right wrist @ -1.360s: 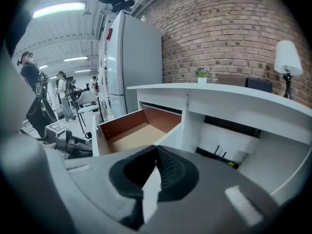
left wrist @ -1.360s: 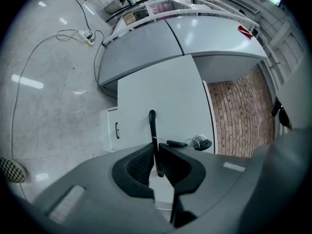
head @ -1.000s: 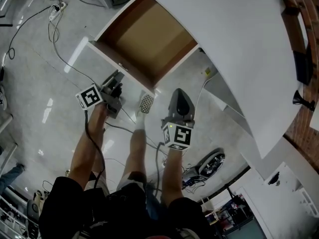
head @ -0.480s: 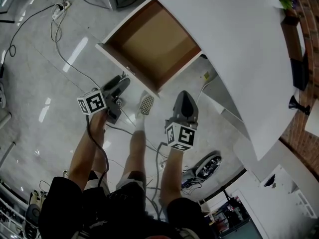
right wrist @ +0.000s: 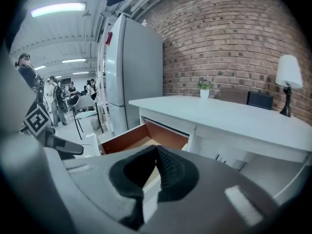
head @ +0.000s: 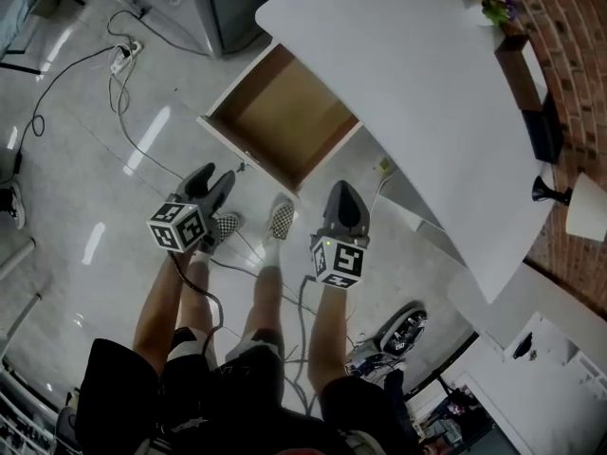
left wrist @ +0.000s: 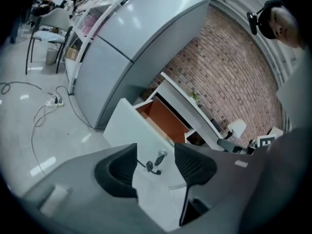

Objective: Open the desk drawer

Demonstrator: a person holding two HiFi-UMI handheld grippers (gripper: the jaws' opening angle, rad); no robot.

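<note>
The desk drawer point(head: 280, 112) stands pulled out of the white desk point(head: 417, 93), its brown inside bare. A small metal handle point(head: 241, 167) sticks out of its white front panel point(head: 248, 154). My left gripper point(head: 214, 173) hangs a short way in front of that panel, touching nothing. Its jaws are closing on empty air. In the left gripper view the handle point(left wrist: 160, 154) shows far off through the gap of the left gripper point(left wrist: 157, 162). My right gripper point(head: 341, 190) is shut and empty, off the drawer's right corner. The right gripper point(right wrist: 157, 155) points at the drawer point(right wrist: 141, 135).
A tall grey fridge point(right wrist: 134, 72) stands left of the desk. A power strip and cables point(head: 126, 53) lie on the floor. The person's checkered shoes point(head: 280, 218) stand below the drawer. A lamp point(right wrist: 287, 82) and a plant point(right wrist: 204, 87) sit on the desk.
My left gripper has come away from the drawer front, risen and rolled, and its jaws stand wider. The right gripper has risen a little. The drawer stays out.
</note>
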